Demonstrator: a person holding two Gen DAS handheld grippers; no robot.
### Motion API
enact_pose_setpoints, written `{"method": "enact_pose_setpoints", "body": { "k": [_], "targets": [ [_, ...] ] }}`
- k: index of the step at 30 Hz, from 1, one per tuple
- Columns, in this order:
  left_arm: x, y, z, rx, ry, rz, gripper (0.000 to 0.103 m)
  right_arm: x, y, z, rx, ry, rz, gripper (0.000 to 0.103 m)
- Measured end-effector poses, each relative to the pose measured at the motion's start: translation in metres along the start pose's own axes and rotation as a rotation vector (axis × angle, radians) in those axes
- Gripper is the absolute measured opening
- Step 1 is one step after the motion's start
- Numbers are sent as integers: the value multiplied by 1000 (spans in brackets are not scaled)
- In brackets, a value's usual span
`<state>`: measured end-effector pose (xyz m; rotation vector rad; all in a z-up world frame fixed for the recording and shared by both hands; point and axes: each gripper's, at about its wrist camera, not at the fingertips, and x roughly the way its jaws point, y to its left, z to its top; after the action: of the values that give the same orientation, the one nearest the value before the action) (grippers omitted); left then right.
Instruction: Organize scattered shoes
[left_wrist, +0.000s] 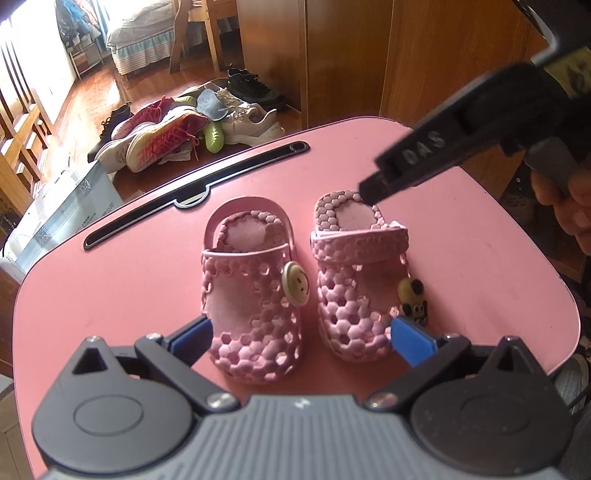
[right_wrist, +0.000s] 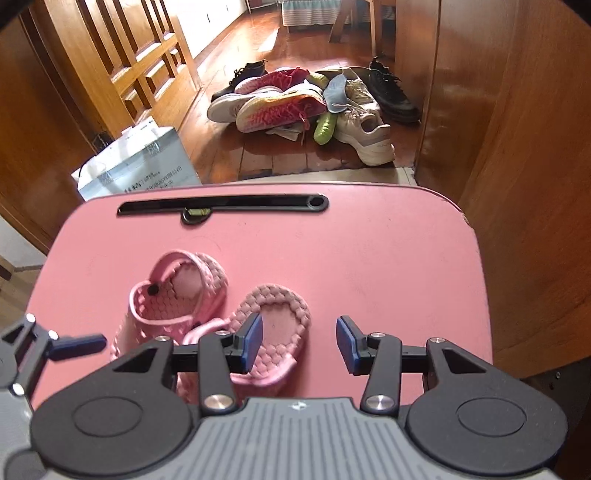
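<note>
Two small pink clogs, the left clog (left_wrist: 251, 295) and the right clog (left_wrist: 358, 280), are set side by side, toes toward the camera, on a pink table (left_wrist: 110, 280). The left gripper (left_wrist: 301, 338) is spread wide around both toes, nothing gripped. The right gripper (right_wrist: 299, 341) is held half open and empty over the right clog's heel. A pile of shoes (right_wrist: 306, 103) is seen beyond on the wooden floor.
</note>
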<state>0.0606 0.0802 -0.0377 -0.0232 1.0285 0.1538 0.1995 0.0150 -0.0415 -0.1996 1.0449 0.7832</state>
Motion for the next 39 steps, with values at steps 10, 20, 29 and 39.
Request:
{"method": "enact_pose_setpoints", "body": {
  "k": [10, 20, 29, 39],
  "targets": [
    [8, 0, -1, -13, -11, -29, 103, 29, 43, 16, -115, 7, 48, 49],
    [9, 9, -2, -11, -1, -46, 103, 36, 54, 12, -245, -3, 2, 29],
    [8, 35, -5, -68, 32, -37, 103, 21, 36, 4, -197, 51, -48, 30],
    [4, 49, -2, -102, 23, 9, 103, 5, 13, -13, -120, 77, -88, 30]
  ]
}}
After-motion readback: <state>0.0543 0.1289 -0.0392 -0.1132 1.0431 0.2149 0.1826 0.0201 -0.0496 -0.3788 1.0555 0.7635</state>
